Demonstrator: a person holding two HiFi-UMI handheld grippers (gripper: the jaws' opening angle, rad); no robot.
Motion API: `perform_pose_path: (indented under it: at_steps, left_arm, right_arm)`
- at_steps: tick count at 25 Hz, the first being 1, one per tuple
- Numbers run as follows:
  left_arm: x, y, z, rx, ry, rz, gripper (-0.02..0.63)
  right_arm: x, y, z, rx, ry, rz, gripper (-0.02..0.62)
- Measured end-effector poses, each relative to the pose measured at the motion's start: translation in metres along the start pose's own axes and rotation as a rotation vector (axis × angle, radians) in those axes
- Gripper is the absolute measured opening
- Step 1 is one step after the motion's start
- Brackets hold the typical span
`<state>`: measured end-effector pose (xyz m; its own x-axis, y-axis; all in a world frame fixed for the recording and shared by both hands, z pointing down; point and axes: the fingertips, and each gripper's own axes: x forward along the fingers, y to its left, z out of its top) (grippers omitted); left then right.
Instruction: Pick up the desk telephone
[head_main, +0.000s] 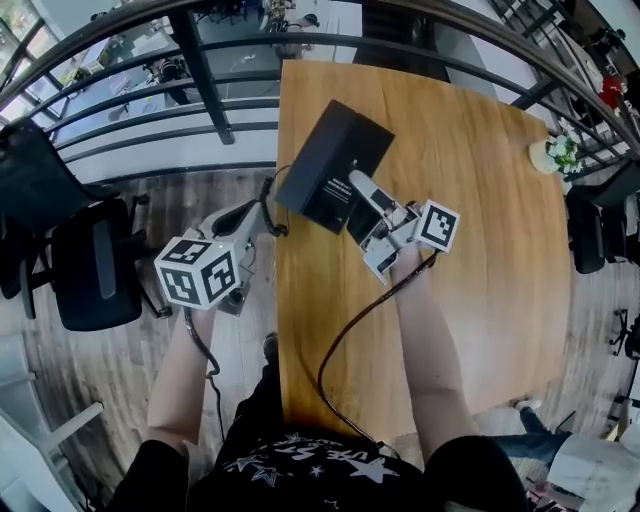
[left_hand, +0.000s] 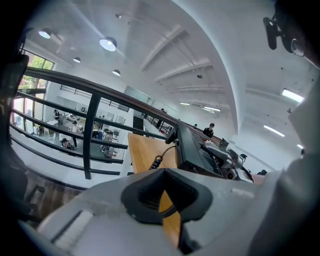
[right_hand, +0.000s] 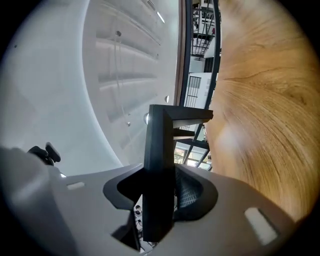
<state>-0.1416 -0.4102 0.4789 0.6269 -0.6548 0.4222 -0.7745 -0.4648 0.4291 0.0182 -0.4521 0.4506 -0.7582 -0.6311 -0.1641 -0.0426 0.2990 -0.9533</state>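
One small pot holds flowers; right gripper fingers clamp desk telephone.

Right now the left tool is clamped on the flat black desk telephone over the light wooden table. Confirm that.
Not the left. The right tool is clamped on the flat black desk telephone over the light wooden table; the right gripper view shows its jaws pressed on the telephone's edge.

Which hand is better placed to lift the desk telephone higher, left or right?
Right. The right tongs grip the desk telephone over the table; the left tongs sit beside the table edge, apart from it.
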Motion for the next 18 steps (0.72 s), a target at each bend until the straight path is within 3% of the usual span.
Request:
perform_pose_path:
  at_steps: [10,18]
  left_arm:
    - [-0.077,-0.046,-0.027,-0.026,-0.044,-0.009,0.002]
    - [-0.124,-0.085,-0.066,-0.072,-0.073,0.058,0.002]
  right_arm:
    - [-0.074,0.077,-0.043,-0.028,-0.105,0.028,0.163]
    - [-0.128,0.107,-0.092,-0.015,-0.043,0.037,0.163]
